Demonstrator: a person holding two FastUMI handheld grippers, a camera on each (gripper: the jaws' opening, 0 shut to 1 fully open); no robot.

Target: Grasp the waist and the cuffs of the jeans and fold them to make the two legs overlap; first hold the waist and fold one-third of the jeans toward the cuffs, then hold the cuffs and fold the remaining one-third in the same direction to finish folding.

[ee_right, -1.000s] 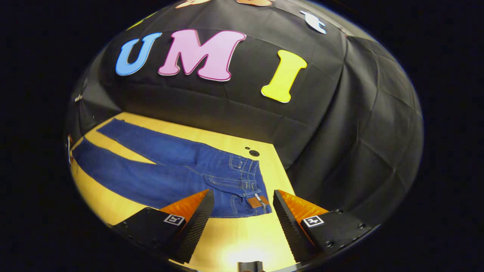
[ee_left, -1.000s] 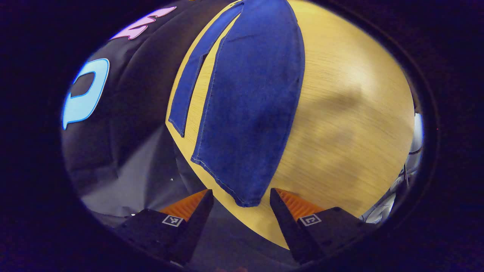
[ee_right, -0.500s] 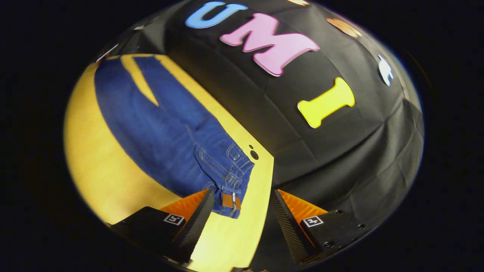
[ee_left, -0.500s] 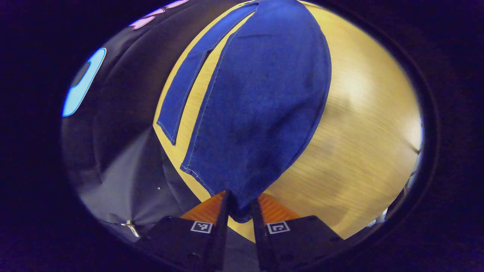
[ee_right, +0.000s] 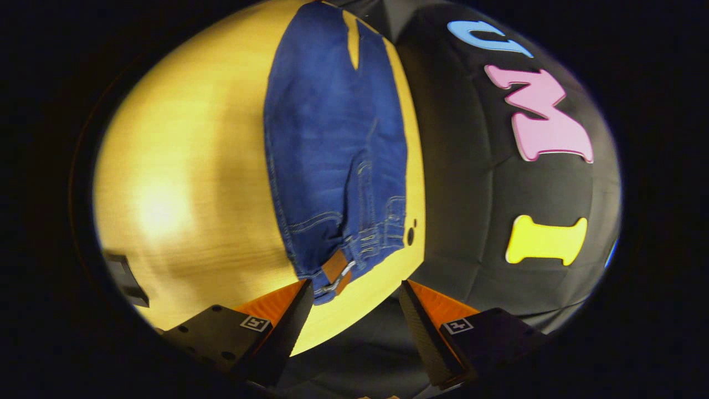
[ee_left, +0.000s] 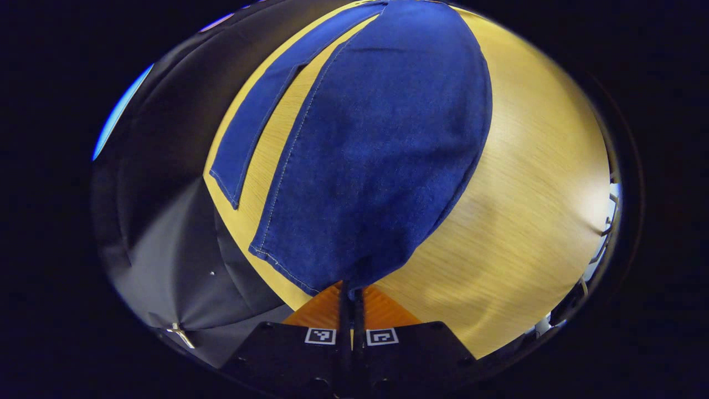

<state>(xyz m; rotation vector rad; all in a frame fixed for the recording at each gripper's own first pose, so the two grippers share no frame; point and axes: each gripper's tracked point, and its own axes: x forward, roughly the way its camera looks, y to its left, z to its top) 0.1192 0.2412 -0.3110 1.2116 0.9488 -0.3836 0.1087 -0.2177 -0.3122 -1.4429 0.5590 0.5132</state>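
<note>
The jeans [ee_right: 332, 144] lie flat and spread along the wooden worktop [ee_right: 183, 183], close to its edge by the black cloth wall, with the two legs apart: a wedge of bare wood shows between them in the left gripper view. So the task looks to be at its very start. The legs are not yet laid over one another, and neither of the two one-third folds has been made.

The left gripper [ee_left: 351, 299] has its jaws pressed together on the corner of the nearer cuff [ee_left: 332, 271], with the denim pinched between them and the cloth bulging up just ahead of the fingers. The farther leg [ee_left: 260, 111] rests untouched on the wood beside it.

The right gripper [ee_right: 354, 302] hangs with its jaws wide apart just short of the waist [ee_right: 354, 249], holding nothing. The brown leather patch [ee_right: 334, 267] and the waistband corner sit just beside its left finger [ee_right: 288, 316] (whether they touch I cannot tell).

What remains, in my judgement, is nearly everything: closing on the waist, bringing one leg over the other, then both thirds.
</note>
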